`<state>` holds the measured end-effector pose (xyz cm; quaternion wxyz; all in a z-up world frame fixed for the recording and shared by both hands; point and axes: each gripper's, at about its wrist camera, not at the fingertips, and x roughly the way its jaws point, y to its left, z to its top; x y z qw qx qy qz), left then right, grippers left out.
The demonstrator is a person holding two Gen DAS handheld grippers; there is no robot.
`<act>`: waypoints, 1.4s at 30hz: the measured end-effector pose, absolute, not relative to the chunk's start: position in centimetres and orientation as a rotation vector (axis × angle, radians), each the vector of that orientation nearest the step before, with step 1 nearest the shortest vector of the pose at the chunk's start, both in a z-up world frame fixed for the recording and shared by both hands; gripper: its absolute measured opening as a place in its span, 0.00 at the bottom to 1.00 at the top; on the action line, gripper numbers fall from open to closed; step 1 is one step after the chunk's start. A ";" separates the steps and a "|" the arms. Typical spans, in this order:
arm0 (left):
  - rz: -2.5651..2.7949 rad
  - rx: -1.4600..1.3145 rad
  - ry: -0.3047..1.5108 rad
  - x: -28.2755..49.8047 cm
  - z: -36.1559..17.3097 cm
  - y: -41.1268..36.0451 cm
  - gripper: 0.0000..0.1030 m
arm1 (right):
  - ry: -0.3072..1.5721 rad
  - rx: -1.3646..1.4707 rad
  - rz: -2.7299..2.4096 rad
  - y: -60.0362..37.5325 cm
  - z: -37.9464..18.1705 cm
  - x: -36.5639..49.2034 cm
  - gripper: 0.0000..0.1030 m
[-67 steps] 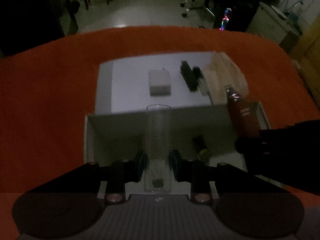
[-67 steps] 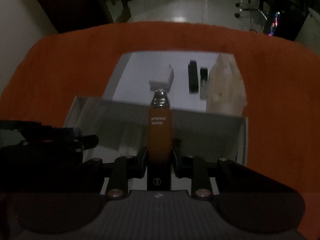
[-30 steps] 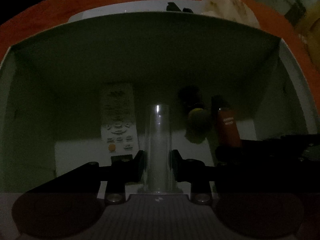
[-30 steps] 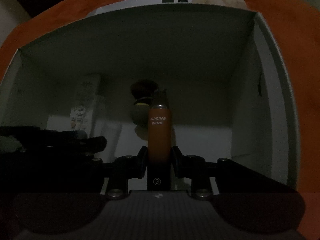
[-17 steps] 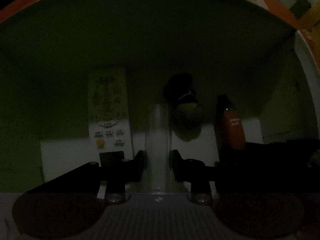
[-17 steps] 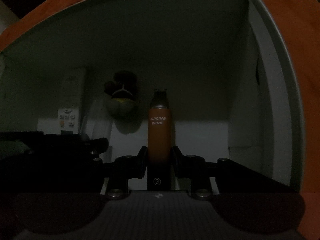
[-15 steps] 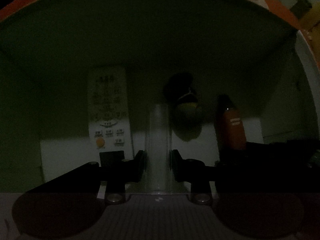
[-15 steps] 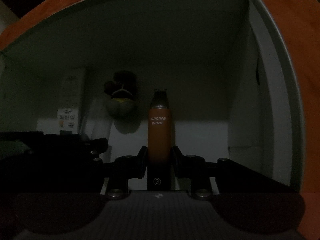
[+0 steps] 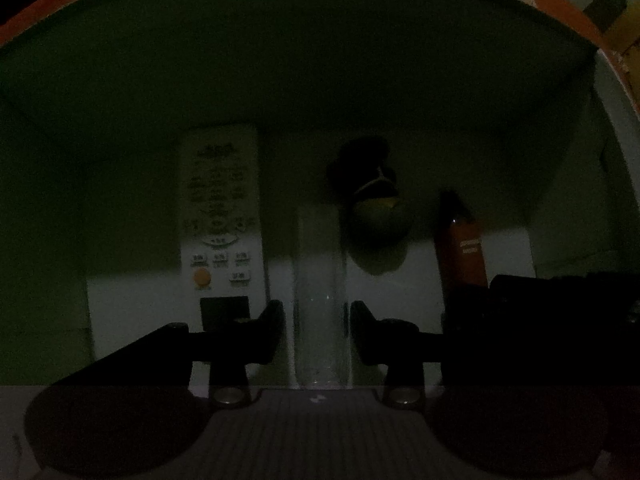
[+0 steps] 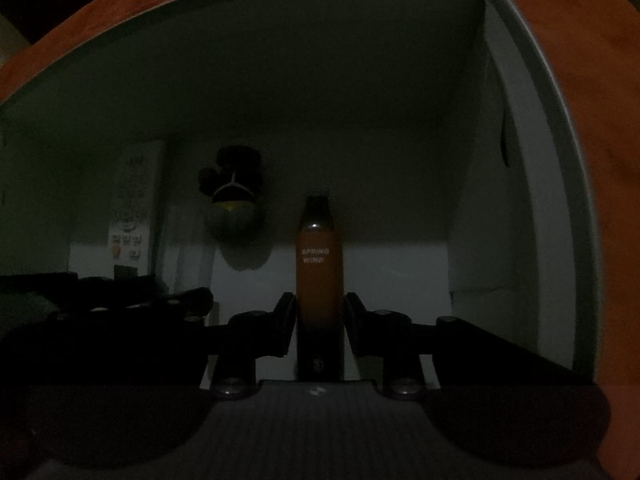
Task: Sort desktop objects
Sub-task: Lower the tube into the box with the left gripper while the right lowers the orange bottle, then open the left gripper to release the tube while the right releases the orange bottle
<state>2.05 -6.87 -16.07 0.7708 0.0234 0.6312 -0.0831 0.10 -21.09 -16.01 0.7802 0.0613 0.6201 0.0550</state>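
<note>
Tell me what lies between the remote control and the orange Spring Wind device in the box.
In the left wrist view, the clear tube and the dark plush toy lie between the remote control and the orange device.

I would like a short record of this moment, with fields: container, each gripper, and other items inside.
container: white cardboard box, open at the top
left gripper: jaws opened a little around clear plastic tube
right gripper: jaws just apart from orange device printed SPRING WIND
other items: white remote control, dark plush toy
</note>
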 end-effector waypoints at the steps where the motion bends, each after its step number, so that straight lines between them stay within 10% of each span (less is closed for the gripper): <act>1: -0.175 0.052 1.367 2.0 -16.0 -6.9 0.37 | 1.339 0.133 0.117 -21.1 -15.9 0.1 0.29; 12: -0.100 0.064 1.291 1.6 -14.9 -6.4 0.81 | 1.298 0.137 0.087 -22.0 -15.0 -0.6 0.35; 42: -0.113 -0.025 1.181 0.9 -10.3 -2.4 0.95 | 1.189 0.196 0.171 -21.4 -10.9 -1.7 0.67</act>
